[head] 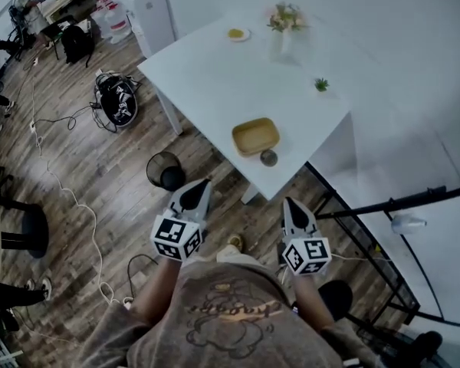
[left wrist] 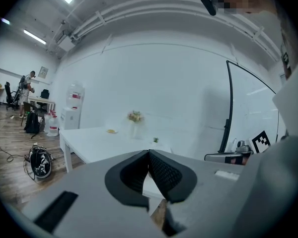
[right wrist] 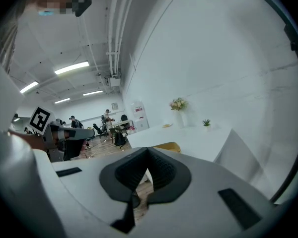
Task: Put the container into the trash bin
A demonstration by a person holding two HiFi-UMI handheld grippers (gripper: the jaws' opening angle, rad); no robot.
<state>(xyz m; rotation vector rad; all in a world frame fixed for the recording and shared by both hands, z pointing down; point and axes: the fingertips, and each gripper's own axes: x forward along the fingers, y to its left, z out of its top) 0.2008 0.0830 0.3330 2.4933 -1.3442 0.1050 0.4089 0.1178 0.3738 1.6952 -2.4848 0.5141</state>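
L claw (head: pixel 202 182) & R claw (head: pixel 290 201): both closed tight, empty, side by side. Trash bin (head: pixel 165 169) on floor just ahead-left of L claw. Yellow container (head: pixel 255 136) farther ahead, near table (head: pixel 207 75) edge, between both claws' lines, apart from both.

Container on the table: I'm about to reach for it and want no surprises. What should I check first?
1. Container upright near table edge: ok.
2. Trash bin on floor, top open: ok.
3. Left gripper open for grasping: not ok, shut and empty.
4. Right gripper open: not ok, shut and empty.
5. Small round object clear of Container: cannot tell.
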